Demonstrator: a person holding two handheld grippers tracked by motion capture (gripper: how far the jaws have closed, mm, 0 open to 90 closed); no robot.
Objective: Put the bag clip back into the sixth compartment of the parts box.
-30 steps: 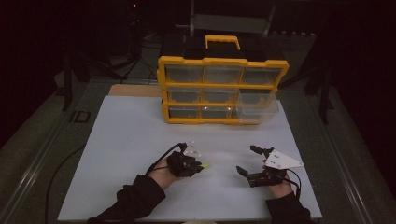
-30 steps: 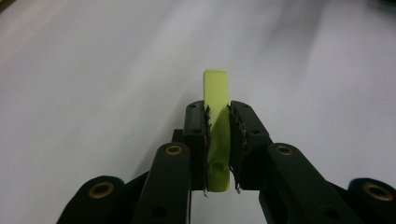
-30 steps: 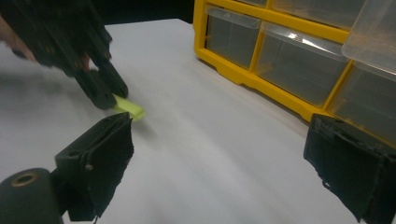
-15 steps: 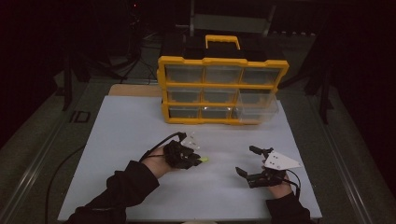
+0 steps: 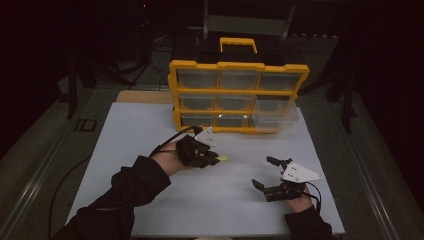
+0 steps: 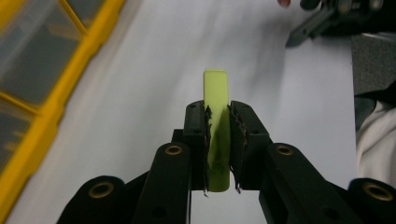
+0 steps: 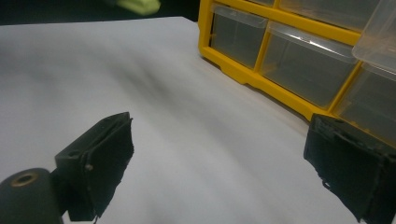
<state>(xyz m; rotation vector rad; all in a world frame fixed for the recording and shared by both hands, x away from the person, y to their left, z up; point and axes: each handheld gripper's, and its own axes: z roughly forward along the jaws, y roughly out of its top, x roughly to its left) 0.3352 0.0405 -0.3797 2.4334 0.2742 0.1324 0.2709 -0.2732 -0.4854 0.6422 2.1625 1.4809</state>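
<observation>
A small yellow-green flat bar (image 6: pixel 217 126) is clamped between the jaws of my left gripper (image 6: pixel 218 114), its tip sticking out past them. From above, the left gripper (image 5: pixel 212 159) hovers over the middle of the white board, the yellow-green bar (image 5: pixel 223 159) pointing right. My right gripper (image 5: pixel 265 172) sits low at the board's right front, jaws wide apart with nothing between them; the same open right gripper (image 7: pixel 219 158) faces the organizer. A yellow drawer organizer (image 5: pixel 239 95) with clear drawers stands at the back, its lower right drawer (image 5: pixel 274 120) pulled out.
The white board (image 5: pixel 150 125) covers the table top. Metal rails run along both table sides. The organizer's black lid and yellow handle (image 5: pixel 238 45) rise behind. The other hand's gripper (image 6: pixel 327 18) appears at the far top right of the left gripper view.
My left gripper has risen off the board with the yellow-green bar and drifted toward the organizer. The right gripper has stayed put, still open.
</observation>
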